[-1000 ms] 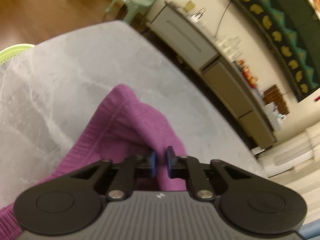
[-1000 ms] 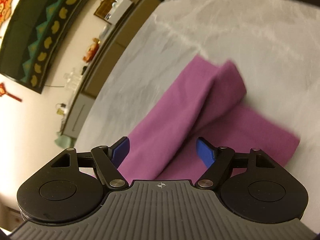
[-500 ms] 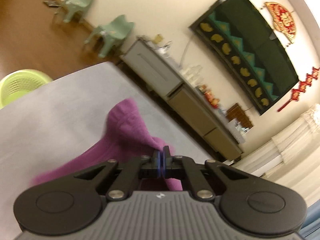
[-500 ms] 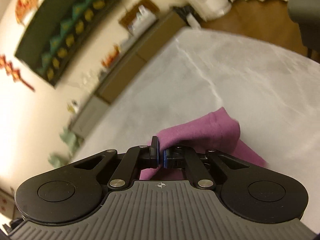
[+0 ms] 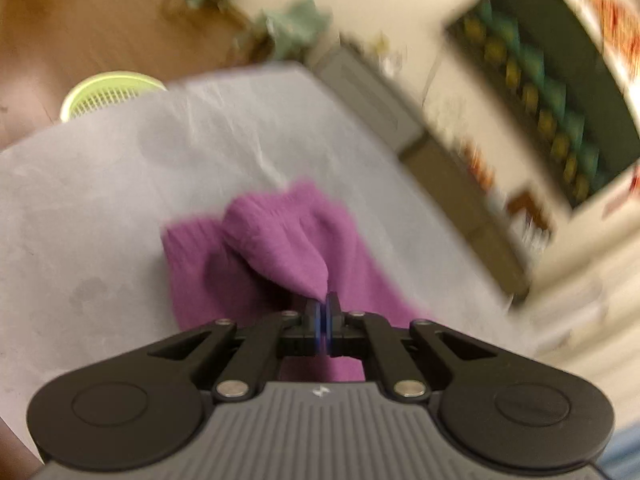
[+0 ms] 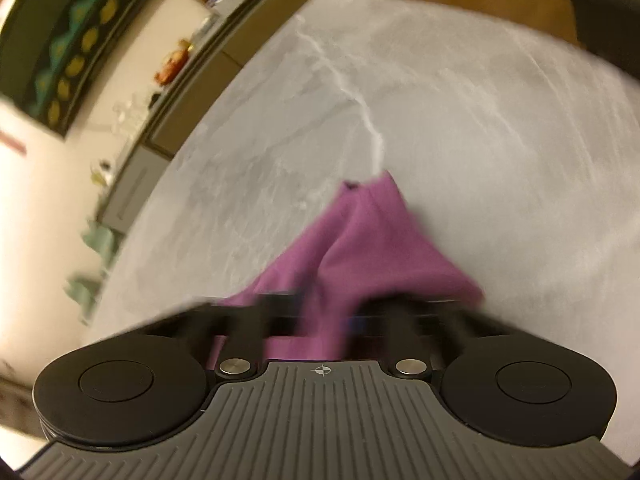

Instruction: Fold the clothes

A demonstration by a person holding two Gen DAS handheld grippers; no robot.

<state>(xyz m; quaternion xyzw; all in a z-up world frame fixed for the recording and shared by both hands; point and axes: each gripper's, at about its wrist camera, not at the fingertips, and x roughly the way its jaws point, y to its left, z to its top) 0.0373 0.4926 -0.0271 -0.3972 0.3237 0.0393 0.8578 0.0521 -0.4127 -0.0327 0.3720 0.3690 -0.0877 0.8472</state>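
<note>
A purple knitted garment (image 5: 280, 240) lies bunched on the grey marble table (image 5: 120, 200). My left gripper (image 5: 323, 312) is shut on a pulled-up fold of it, and the cloth peaks right at the blue pads. In the right wrist view the same garment (image 6: 360, 240) rises in a ridge toward my right gripper (image 6: 328, 308). That gripper's fingers are smeared by motion and stand apart, with cloth still draped through the gap. The fingertips themselves are hidden by blur and cloth.
A lime green basket (image 5: 112, 94) stands on the wooden floor beyond the table's far left edge. A long grey and brown cabinet (image 5: 460, 184) runs along the wall behind, with green chairs (image 5: 296, 28) farther off. Bare marble (image 6: 480, 120) spreads beyond the garment.
Both grippers closed on the garment and lifted it. The left has since tilted back down, still holding its fold. The right gripper's fingers are now parting from their shut grip.
</note>
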